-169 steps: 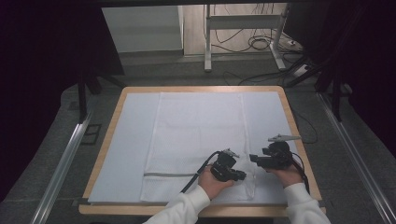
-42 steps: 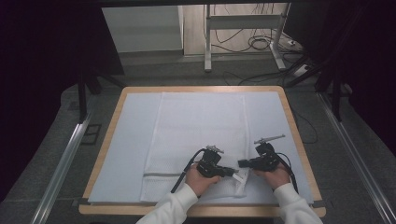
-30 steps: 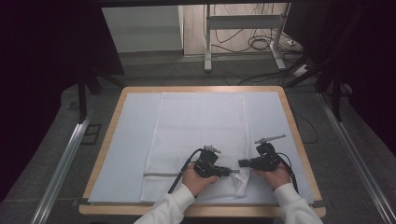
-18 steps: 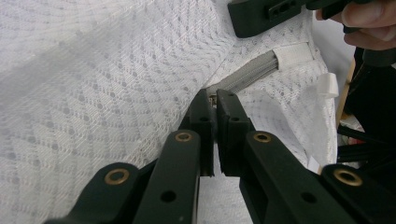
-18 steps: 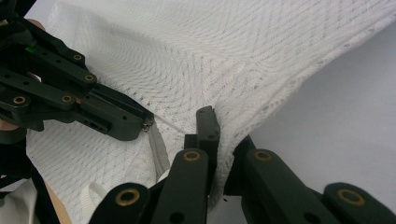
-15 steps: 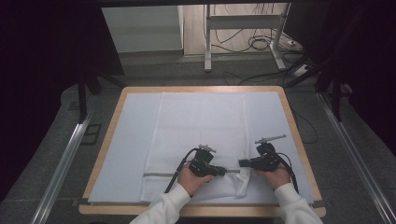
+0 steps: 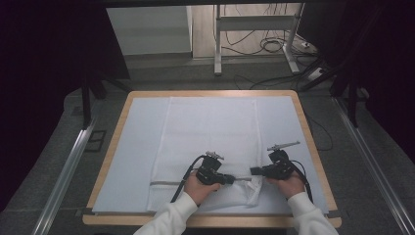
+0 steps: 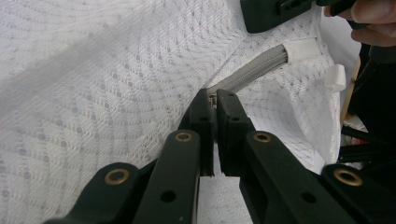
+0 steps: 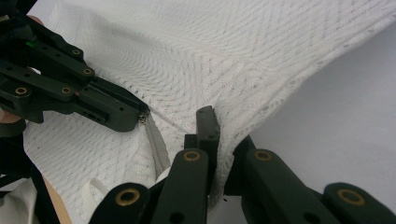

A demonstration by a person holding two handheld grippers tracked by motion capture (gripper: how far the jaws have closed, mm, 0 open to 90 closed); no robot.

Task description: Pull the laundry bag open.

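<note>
A white mesh fabric bag (image 7: 210,142) with a grey zipper (image 8: 252,74) lies flat on the pale-blue-covered wooden desk (image 7: 288,127), toward its near edge. The left tongs (image 8: 215,100) are clamped on the small metal zipper pull (image 9: 143,119). The right tongs (image 9: 219,135) pinch the bag's mesh edge just beside the zipper's end, facing the left tongs.

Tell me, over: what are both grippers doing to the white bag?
Left gripper shut on zipper pull. Right gripper shut on mesh bag. Zipper partly open. Nothing blocking.
</note>
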